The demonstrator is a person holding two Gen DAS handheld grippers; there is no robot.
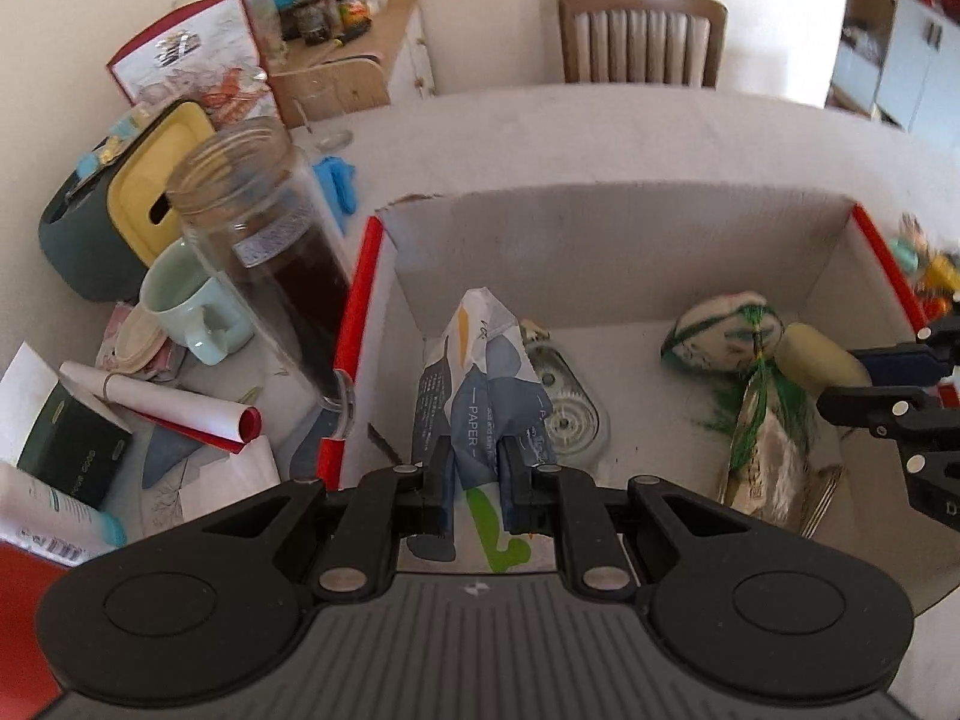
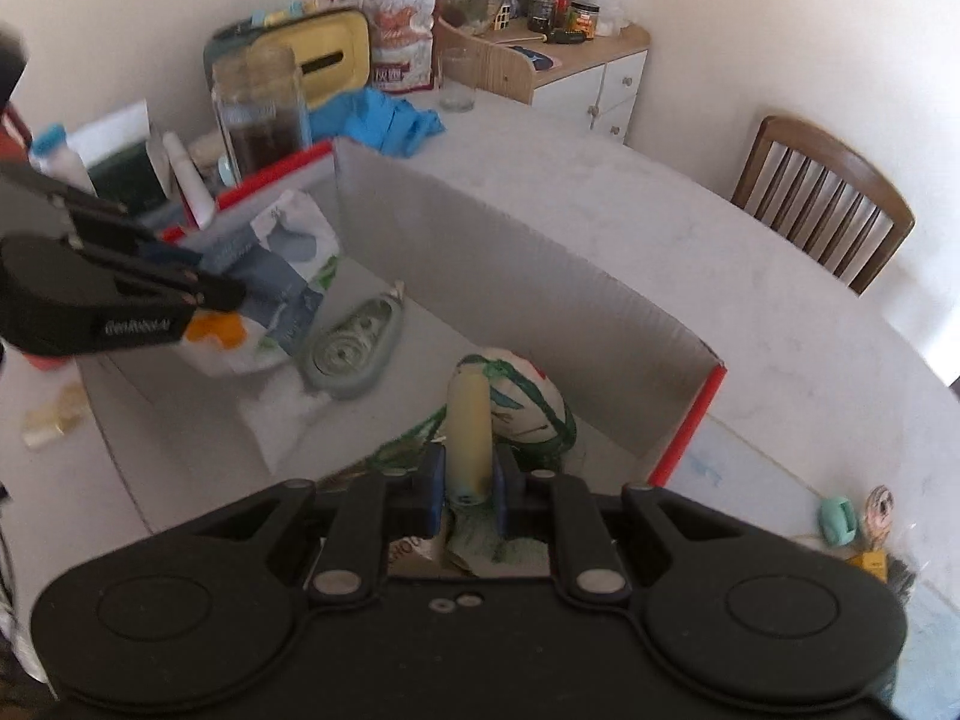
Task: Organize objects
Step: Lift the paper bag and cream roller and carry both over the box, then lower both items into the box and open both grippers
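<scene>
Left claw (image 1: 474, 468) clamped on tissue pack (image 1: 480, 372), right claw (image 2: 468, 480) gripping yellow tube (image 2: 471, 420), over cardboard box (image 2: 510, 252)

Plain cream walls (image 1: 492, 12) close the scene on the far side and meet in a corner at the far left. A pale, lightly scuffed table (image 1: 600, 132) fills the middle ground. Behind its far edge stands a wooden chair (image 1: 642, 36) with a slatted back, pushed up close to the wall. In the left corner sits a low cabinet (image 2: 594, 78) — white doors, light wood top. At the far right a doorway opens onto a room with white cupboards (image 1: 918, 66). Soft, even daylight — no hard shadows.
</scene>
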